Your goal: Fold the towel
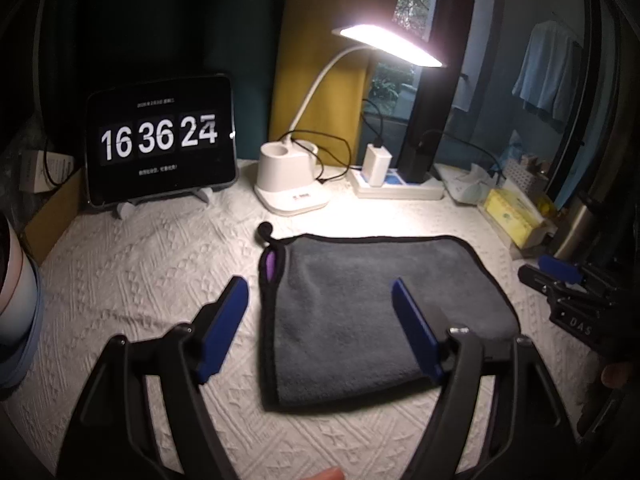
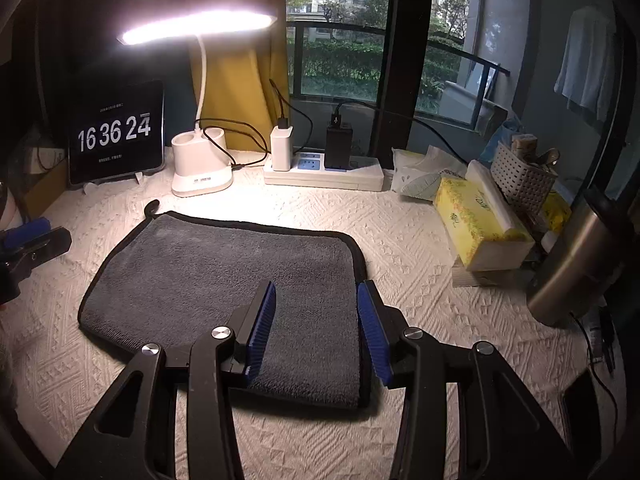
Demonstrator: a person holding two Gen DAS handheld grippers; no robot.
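A grey towel [image 1: 360, 304] with black trim lies folded flat on the white textured table cover; a purple underside shows at its far left corner. It also shows in the right wrist view [image 2: 208, 276]. My left gripper [image 1: 320, 292] is open and empty, above the towel's left edge. My right gripper [image 2: 316, 296] is open and empty, above the towel's near right edge. The right gripper's tip [image 1: 560, 270] shows at the right of the left wrist view. The left gripper's tip [image 2: 28, 236] shows at the left of the right wrist view.
At the back stand a tablet clock [image 1: 160, 148], a lit white desk lamp [image 1: 292, 184] and a power strip with chargers [image 2: 324, 172]. To the right are a yellow tissue box [image 2: 476, 224], a white basket [image 2: 520, 180] and a metal flask [image 2: 572, 264].
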